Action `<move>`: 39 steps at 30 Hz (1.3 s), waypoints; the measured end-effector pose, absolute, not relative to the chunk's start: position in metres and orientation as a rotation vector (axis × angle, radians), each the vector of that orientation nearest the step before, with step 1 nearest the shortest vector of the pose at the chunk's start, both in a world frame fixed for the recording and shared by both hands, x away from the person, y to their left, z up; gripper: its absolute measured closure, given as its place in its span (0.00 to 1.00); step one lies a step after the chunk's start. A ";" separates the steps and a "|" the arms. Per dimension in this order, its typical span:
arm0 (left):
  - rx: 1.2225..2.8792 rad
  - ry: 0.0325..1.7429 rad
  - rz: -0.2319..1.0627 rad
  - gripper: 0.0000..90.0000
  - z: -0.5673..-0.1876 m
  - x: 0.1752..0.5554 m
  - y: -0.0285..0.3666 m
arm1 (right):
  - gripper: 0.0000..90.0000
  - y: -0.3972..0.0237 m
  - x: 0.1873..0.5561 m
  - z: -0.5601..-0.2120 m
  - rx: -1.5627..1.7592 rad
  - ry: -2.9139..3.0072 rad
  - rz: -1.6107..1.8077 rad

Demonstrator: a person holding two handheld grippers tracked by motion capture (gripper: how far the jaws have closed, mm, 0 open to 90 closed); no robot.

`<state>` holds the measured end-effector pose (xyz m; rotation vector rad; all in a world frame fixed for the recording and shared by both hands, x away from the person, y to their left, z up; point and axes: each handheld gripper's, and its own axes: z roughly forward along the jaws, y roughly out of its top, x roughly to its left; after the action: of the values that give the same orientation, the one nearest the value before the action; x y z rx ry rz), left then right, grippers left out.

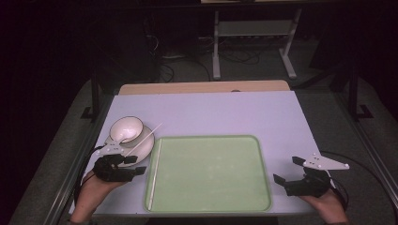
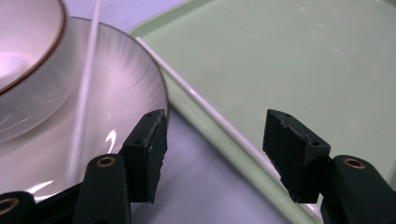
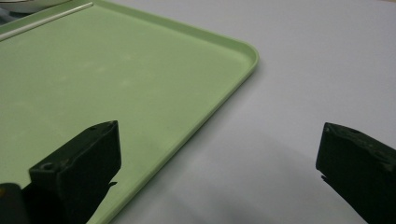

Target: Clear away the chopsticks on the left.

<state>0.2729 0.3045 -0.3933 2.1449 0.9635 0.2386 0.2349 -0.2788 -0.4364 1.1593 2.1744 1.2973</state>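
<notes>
A white bowl (image 1: 126,129) with a thin dark rim sits tilted on a white plate (image 1: 143,147) at the table's left. A thin white stick (image 1: 143,139) lies across the plate. A second white stick (image 1: 156,173) lies inside the pale green tray (image 1: 209,201) along its left side. My left gripper (image 1: 137,165) stands open just in front of the plate, between it and the tray's left rim, with nothing in its jaws. In the left gripper view the left gripper (image 2: 215,130) frames bare table and the tray (image 2: 289,56) rim, beside the plate (image 2: 126,88). My right gripper (image 1: 287,169) rests open right of the tray, empty.
The lavender table (image 1: 211,112) has free room behind the tray and on its right, where the right gripper (image 3: 219,140) hovers beside the tray (image 3: 116,79) corner. A wooden strip (image 1: 202,87) edges the far side. Beyond stands a metal frame (image 1: 253,42) on a dark floor.
</notes>
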 end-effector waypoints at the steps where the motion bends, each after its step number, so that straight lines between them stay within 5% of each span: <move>1: 2.138 0.977 0.246 0.44 -0.392 0.273 0.310 | 0.00 -0.279 0.235 -0.436 1.158 2.173 1.298; 15: 2.111 1.077 0.307 0.46 -0.389 0.276 0.345 | 0.00 -0.278 0.235 -0.437 1.159 2.177 1.298; 39: 2.113 1.175 0.329 0.70 -0.417 0.309 0.349 | 0.00 -0.277 0.236 -0.437 1.155 2.184 1.290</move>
<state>0.3093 0.3495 -0.4166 2.1127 1.1749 0.3287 0.2359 -0.2774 -0.4375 1.1549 2.1839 1.2897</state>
